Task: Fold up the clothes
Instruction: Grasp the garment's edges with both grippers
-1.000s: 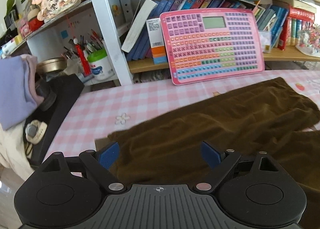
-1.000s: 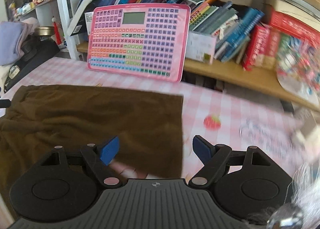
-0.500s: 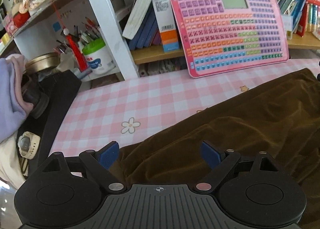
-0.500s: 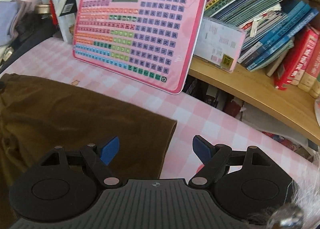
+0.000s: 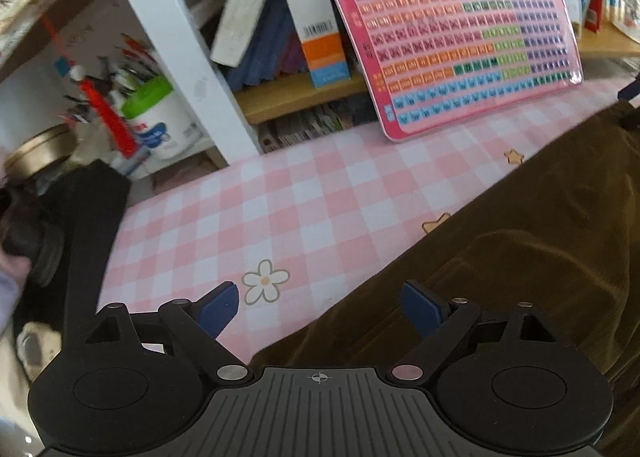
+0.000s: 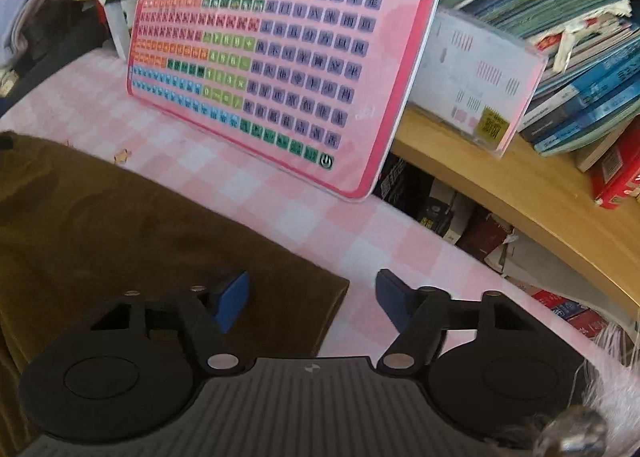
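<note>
A brown velvety garment [image 5: 540,241] lies spread on the pink checked tablecloth [image 5: 304,193]. My left gripper [image 5: 320,311] hangs open low over the garment's far left edge. Its left pad is over bare cloth and its right pad is over the fabric, with nothing pressed between them. In the right wrist view the same garment [image 6: 120,225] fills the lower left. My right gripper [image 6: 313,299] straddles the garment's far right corner, and its jaws are closing. The corner lies between the pads, which do not press on it.
A pink toy keyboard board [image 5: 460,29] leans against the bookshelf [image 6: 520,177] just behind the garment. A white pen tub with a green lid [image 5: 156,117] and a black bag [image 5: 84,217] stand at the left. Books fill the shelf [image 6: 560,17] on the right.
Both grippers have moved forward and down to the garment's far edge, so the shelf and the pink board look closer. The right jaws have narrowed around the corner. The left jaws stay wide.
</note>
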`<state>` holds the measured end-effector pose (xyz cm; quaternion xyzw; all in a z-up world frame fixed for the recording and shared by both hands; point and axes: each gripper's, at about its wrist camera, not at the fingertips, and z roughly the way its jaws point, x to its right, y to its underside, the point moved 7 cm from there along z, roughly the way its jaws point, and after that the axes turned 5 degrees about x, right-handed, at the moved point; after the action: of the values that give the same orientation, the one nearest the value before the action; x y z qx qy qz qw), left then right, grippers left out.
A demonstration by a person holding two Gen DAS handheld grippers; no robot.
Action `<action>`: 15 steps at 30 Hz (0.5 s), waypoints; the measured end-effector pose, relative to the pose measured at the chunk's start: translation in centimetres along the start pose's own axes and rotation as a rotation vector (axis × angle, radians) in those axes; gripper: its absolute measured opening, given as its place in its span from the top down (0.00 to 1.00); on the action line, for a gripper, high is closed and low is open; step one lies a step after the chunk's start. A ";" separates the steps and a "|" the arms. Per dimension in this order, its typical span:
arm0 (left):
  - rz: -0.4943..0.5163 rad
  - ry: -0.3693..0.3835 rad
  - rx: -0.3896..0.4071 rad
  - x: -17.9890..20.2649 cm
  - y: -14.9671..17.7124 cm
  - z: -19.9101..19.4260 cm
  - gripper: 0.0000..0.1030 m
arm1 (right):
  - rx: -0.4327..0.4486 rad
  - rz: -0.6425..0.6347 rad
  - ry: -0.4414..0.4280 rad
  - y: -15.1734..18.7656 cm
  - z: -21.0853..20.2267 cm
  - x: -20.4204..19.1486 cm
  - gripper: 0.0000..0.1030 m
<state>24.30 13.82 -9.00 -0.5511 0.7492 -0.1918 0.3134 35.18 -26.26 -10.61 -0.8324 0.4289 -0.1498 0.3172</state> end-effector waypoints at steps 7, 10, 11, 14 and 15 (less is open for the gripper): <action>0.020 0.128 -0.064 0.0 1.4 2.2 0.17 | -0.011 0.009 -0.021 0.7 0.0 0.5 0.50; -0.025 0.163 -0.061 -0.3 1.7 2.6 0.16 | -0.015 0.007 -0.025 0.8 -0.1 0.6 0.54; -0.043 0.174 -0.063 -0.5 1.7 2.7 0.16 | -0.014 0.005 -0.025 0.8 -0.1 0.6 0.56; -0.095 0.206 -0.077 -0.9 1.9 2.9 0.18 | -0.009 0.010 -0.028 0.8 -0.1 0.5 0.66; -0.118 0.223 -0.085 -0.9 1.9 2.9 0.20 | -0.007 0.013 -0.028 0.7 0.0 0.5 0.71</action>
<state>25.13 15.51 -12.13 -0.5822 0.7531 -0.2382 0.1925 34.98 -26.99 -11.08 -0.8328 0.4304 -0.1344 0.3211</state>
